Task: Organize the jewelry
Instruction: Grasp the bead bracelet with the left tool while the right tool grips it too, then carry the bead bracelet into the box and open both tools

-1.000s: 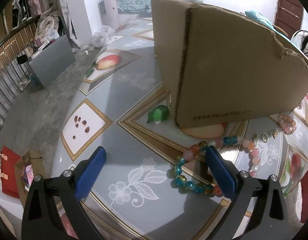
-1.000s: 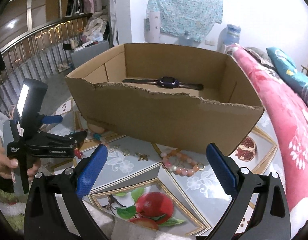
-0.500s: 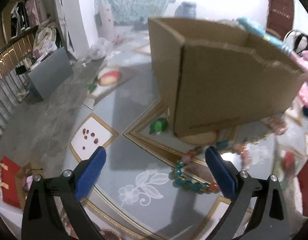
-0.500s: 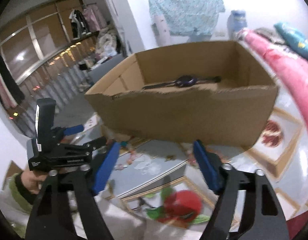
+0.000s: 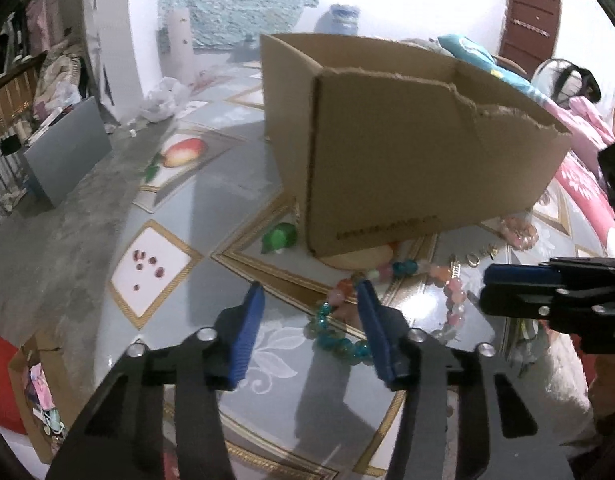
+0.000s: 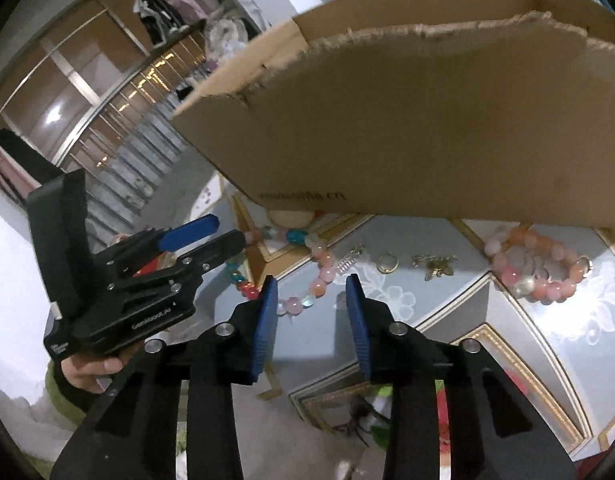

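A multicoloured bead necklace (image 5: pixel 339 342) lies on the table in front of a cardboard box (image 5: pixel 407 168). My left gripper (image 5: pixel 309 300) is open and empty, low over the necklace's blue-green end. My right gripper (image 6: pixel 311 290) is open and empty, just above the necklace's pink beads (image 6: pixel 321 266). A pink bead bracelet (image 6: pixel 535 264), a gold ring (image 6: pixel 387 262), a silver hair clip (image 6: pixel 349 260) and a gold charm (image 6: pixel 435 266) lie by the box (image 6: pixel 407 128). The box's inside is hidden.
The table (image 5: pixel 179 320) has a glossy cloth with fruit and flower prints. A small green object (image 5: pixel 279 238) lies at the box's left corner. Bedding in pink (image 5: pixel 583 148) lies to the right. The floor and a railing lie beyond the table's left edge.
Both grippers have dropped lower toward the table and the necklace. Both pairs of jaws have narrowed but stay open. The right gripper has swung left, so the box's inside no longer shows.
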`<state>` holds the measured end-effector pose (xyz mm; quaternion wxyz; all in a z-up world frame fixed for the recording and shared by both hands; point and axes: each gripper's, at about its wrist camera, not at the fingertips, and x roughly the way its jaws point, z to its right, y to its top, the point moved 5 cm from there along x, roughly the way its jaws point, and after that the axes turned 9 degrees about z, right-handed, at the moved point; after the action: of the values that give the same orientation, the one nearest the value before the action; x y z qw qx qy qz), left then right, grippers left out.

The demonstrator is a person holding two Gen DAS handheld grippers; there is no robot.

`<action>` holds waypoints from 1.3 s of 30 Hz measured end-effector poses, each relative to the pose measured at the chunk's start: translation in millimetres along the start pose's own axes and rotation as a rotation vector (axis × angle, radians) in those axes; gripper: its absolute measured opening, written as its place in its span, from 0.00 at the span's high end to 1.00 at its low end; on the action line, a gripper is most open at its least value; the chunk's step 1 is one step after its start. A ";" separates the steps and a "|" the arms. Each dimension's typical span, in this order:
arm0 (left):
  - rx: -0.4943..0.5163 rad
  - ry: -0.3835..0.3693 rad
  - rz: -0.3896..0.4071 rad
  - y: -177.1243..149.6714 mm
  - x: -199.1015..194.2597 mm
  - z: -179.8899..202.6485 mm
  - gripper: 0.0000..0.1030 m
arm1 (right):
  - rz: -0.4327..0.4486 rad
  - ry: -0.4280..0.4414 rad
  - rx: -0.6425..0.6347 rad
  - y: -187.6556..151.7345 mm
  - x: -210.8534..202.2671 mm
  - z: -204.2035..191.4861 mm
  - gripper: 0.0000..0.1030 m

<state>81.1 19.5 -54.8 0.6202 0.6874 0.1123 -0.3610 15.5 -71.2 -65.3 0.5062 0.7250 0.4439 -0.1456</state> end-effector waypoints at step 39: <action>0.020 -0.108 0.125 31.1 -50.6 27.1 0.91 | 0.074 -0.067 -0.059 10.9 13.3 -30.6 0.94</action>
<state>54.1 2.7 2.1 0.6398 0.6786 0.0319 -0.3593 24.4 -39.3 -53.9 0.5469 0.7204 0.4035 -0.1379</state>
